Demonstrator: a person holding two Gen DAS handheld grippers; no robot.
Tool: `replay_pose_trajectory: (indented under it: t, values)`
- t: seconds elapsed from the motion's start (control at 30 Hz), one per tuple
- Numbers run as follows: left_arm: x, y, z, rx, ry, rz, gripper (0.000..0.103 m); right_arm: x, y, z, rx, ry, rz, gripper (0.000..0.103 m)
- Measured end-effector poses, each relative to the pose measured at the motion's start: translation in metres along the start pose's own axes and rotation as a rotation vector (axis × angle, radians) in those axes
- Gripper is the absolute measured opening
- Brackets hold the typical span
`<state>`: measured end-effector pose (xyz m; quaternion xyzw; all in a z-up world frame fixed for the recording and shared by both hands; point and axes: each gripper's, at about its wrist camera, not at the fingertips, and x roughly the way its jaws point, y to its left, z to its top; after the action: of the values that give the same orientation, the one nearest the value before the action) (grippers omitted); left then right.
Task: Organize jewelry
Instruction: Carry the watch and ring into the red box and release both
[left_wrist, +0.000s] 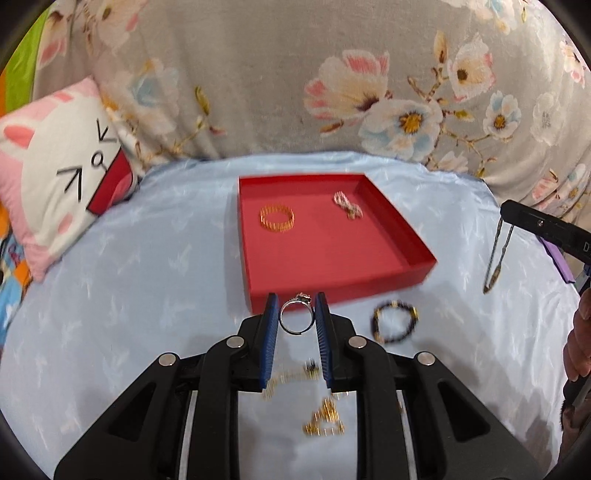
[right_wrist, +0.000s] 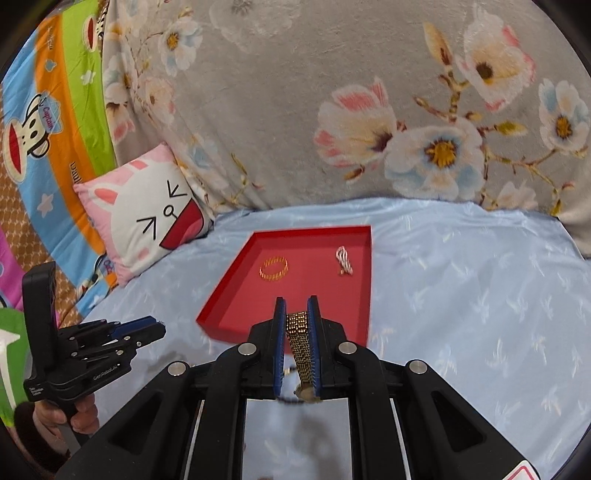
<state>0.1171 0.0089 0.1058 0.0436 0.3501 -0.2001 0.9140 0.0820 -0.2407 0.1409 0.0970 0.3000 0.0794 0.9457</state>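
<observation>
Silver ring clamped upright between the pads of the left claw, just short of the red tray's near wall. Right claw closed on a gold link watch band, which hangs down between its pads. Tray on the blue bedsheet holds a gold bangle and a pale chain; a black beaded bracelet lies on the sheet beside the tray.

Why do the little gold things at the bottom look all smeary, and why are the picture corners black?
Left wrist view: the gold pieces on the blue sheet are streaked by motion blur, while the ring in the left gripper stays fairly sharp. Both views: the fisheye lens bends everything and leaves dark corners. Right wrist view: the red tray edges look soft.
</observation>
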Motion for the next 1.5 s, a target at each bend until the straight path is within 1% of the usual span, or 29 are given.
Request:
replay_pose_trajectory:
  t: [0.1, 0.2, 0.27, 0.33, 0.6, 0.77, 0.97, 1.07, 1.1, 1.13, 1.17, 1.2, 1.23, 1.27, 1.33, 1.43, 1.5]
  values:
    - [0.019, 0.0, 0.029, 0.013, -0.021, 0.0, 0.019, 0.022, -0.004, 0.021, 0.002, -0.005, -0.002, 0.011]
    - [0.047, 0.002, 0.053, 0.003, -0.008, -0.032, 0.019, 0.048, -0.011, 0.035, 0.024, 0.005, 0.003, 0.011]
    - [0.066, 0.005, 0.061, -0.013, 0.009, -0.048, 0.019, 0.068, -0.017, 0.04, 0.043, 0.024, 0.006, 0.011]
    - [0.084, 0.008, 0.064, -0.03, 0.03, -0.064, 0.019, 0.086, -0.021, 0.039, 0.054, 0.052, 0.007, 0.011]
    - [0.149, 0.015, 0.059, -0.037, 0.129, -0.05, 0.019, 0.154, -0.034, 0.028, 0.068, 0.183, 0.001, 0.011]
    - [0.171, 0.015, 0.06, -0.019, 0.154, -0.035, 0.019, 0.195, -0.042, 0.03, 0.094, 0.246, -0.013, 0.011]
    - [0.191, 0.017, 0.068, -0.012, 0.166, -0.011, 0.02, 0.228, -0.049, 0.036, 0.12, 0.278, -0.036, 0.011]
    - [0.197, 0.02, 0.074, -0.026, 0.165, -0.004, 0.02, 0.234, -0.053, 0.042, 0.141, 0.259, -0.041, 0.012]
    - [0.198, 0.022, 0.077, -0.037, 0.162, 0.003, 0.024, 0.233, -0.053, 0.045, 0.146, 0.242, -0.045, 0.014]
    - [0.2, 0.024, 0.08, -0.05, 0.158, 0.006, 0.031, 0.232, -0.054, 0.047, 0.152, 0.233, -0.04, 0.014]
    - [0.199, 0.027, 0.082, -0.065, 0.153, 0.007, 0.036, 0.23, -0.054, 0.049, 0.155, 0.221, -0.035, 0.017]
    - [0.198, 0.031, 0.085, -0.088, 0.144, 0.004, 0.043, 0.226, -0.053, 0.051, 0.153, 0.204, -0.035, 0.022]
    - [0.197, 0.035, 0.088, -0.109, 0.138, 0.004, 0.048, 0.221, -0.052, 0.052, 0.144, 0.186, -0.042, 0.024]
    - [0.193, 0.04, 0.09, -0.13, 0.129, 0.0, 0.049, 0.219, -0.051, 0.053, 0.137, 0.177, -0.045, 0.026]
    - [0.185, 0.047, 0.091, -0.147, 0.108, 0.006, 0.051, 0.212, -0.049, 0.053, 0.125, 0.168, -0.042, 0.027]
    - [0.17, 0.05, 0.089, -0.136, 0.075, 0.046, 0.052, 0.202, -0.046, 0.044, 0.094, 0.18, -0.045, 0.027]
    - [0.159, 0.053, 0.084, -0.136, 0.064, 0.052, 0.053, 0.198, -0.043, 0.038, 0.074, 0.186, -0.052, 0.027]
